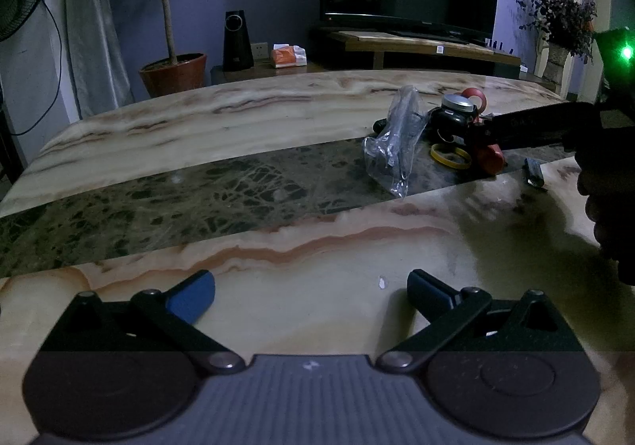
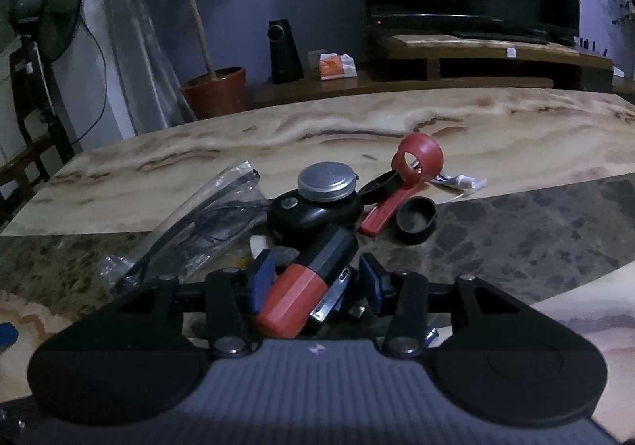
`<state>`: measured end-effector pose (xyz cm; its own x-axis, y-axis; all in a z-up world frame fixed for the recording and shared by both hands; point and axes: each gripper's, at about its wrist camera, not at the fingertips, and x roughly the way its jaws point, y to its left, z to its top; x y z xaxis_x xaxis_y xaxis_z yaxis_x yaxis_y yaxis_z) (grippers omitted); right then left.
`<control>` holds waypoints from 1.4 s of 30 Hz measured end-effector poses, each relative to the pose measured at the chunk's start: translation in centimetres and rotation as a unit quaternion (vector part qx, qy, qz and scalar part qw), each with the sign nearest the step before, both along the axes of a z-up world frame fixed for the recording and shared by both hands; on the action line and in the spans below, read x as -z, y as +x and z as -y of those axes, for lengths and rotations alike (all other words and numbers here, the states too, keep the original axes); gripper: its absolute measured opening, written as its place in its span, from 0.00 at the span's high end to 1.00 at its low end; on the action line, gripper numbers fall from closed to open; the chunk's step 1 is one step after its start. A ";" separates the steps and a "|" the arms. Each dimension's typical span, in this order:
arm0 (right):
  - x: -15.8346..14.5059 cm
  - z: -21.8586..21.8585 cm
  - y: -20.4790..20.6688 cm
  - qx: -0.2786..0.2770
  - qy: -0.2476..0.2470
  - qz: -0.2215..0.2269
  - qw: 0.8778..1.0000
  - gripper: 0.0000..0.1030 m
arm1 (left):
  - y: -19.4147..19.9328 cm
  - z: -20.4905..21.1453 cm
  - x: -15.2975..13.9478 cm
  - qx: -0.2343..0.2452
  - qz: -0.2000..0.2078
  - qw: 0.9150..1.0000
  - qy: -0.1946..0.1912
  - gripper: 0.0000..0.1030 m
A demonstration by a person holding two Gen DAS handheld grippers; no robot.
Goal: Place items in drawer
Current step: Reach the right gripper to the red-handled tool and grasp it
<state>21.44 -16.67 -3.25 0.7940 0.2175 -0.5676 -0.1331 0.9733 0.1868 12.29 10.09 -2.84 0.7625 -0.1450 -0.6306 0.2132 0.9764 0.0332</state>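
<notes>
1. Now the right claw (image 2: 315,278) sits low over the worktop (image 2: 516,231), its jaws half open around a red-and-black cylinder (image 2: 309,282); contact is unclear.
2. Just beyond lie a bag (image 2: 198,223), tin (image 2: 327,181) and red ring (image 2: 420,159).
3. Left claw (image 1: 311,296) gapes wide, empty.

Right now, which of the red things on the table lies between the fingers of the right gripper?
The red and black cylinder. It lies between the right gripper fingers; the red ring and its flat red handle lie farther back.

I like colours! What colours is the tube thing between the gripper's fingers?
The tube is red at one end, black at the other; clearest in the right wrist view.
</notes>
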 end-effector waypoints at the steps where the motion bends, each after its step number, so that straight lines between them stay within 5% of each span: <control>1: 0.0 0.0 -0.2 -0.003 -0.002 0.002 1.000 0.54 | 0.0 0.0 0.0 0.000 0.000 1.000 0.000 0.00; 11: -0.6 -0.4 -1.9 -0.063 -0.094 -0.008 0.994 0.61 | 0.0 0.0 0.0 0.000 0.000 1.000 0.000 0.00; 19: -0.3 0.2 -1.5 -0.075 -0.052 -0.004 0.996 0.58 | 0.0 0.0 0.0 0.000 0.000 1.000 0.000 0.00; 32: -0.2 -1.0 -2.2 -0.135 -0.091 -0.004 0.987 0.63 | 0.0 0.0 0.0 0.000 0.000 1.000 0.000 0.00; 42: 0.0 -1.5 -2.2 -0.122 -0.088 0.007 0.989 0.65 | 0.0 0.0 0.0 0.000 0.000 1.000 0.000 0.00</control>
<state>19.27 -15.15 -3.22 0.7385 0.3030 -0.6024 -0.3694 0.9292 0.0146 12.28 10.09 -2.84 0.7625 -0.1449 -0.6306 0.2132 0.9765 0.0333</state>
